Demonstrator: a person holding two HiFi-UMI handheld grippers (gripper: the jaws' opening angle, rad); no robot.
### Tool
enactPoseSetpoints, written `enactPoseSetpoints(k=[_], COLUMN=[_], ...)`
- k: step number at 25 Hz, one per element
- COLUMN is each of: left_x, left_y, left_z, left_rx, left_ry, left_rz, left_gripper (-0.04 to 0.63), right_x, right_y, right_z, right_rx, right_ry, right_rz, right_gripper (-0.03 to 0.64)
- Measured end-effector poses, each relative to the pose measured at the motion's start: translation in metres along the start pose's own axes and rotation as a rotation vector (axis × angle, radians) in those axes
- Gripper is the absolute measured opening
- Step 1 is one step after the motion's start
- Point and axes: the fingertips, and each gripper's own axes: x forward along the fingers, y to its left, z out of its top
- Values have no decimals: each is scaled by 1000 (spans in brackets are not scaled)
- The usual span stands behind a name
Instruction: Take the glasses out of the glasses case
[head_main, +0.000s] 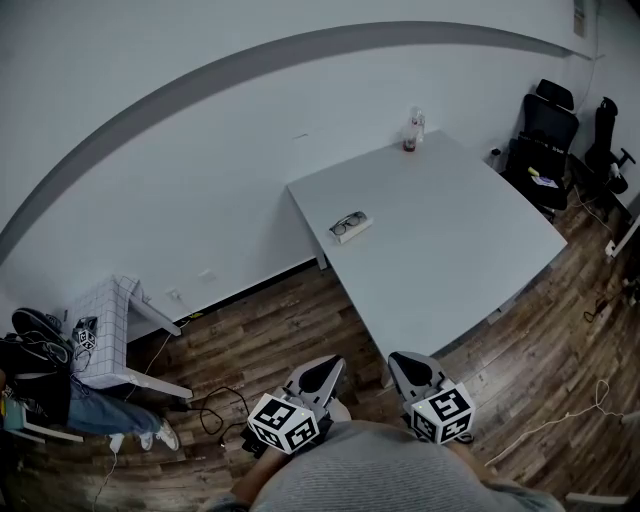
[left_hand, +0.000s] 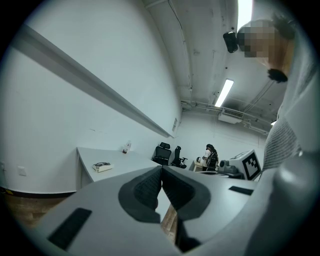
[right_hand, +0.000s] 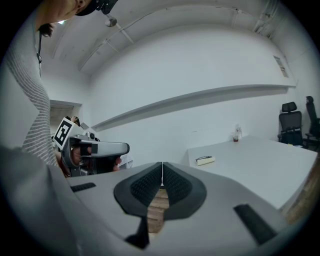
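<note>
In the head view, a white worktop (head_main: 470, 250) stands angled against the wall. The glasses case (head_main: 351, 226) lies near the worktop's left edge with dark-framed glasses (head_main: 347, 223) showing on top. A small bottle (head_main: 413, 130) stands at the far corner. Only this view shows the wooden floor (head_main: 260, 340), a white stool (head_main: 105, 335) at the left and black office chairs (head_main: 543, 140) at the right. The left gripper (head_main: 330, 365) and right gripper (head_main: 400, 360) are held side by side close to the person's body, short of the worktop and well apart from the case.

In the left gripper view, the fingers (left_hand: 147, 187) are pressed together with nothing between them, pointing nearly level. The case sits far off on the worktop. This view alone shows a ceiling light (left_hand: 223, 92) and a distant person (left_hand: 212, 156). The right gripper's marker cube (left_hand: 251, 164) shows beside it, bearing a black-and-white square pattern and no words.

In the right gripper view, the fingers (right_hand: 147, 187) are likewise pressed together and empty, tilted slightly down. A hand (right_hand: 75, 157) holds the left gripper at the left. The bottle's label is too small to read.
</note>
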Motion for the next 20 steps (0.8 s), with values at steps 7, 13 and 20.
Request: enactPoseSetpoints(k=[7, 13, 20], left_x=[31, 47, 67], left_y=[53, 121, 191], left_z=[16, 37, 70], left_rx=[-25, -54, -52], left_ry=[3, 5, 27], left_rz=[-27, -20, -50], left_gripper=[12, 12, 11], right_x=[56, 121, 196], right_y=[-25, -37, -45], right_z=[16, 30, 55], right_rx=[6, 17, 30], right_ry=[4, 8, 6], right_rz=[-36, -56, -98], right_gripper=[14, 14, 14])
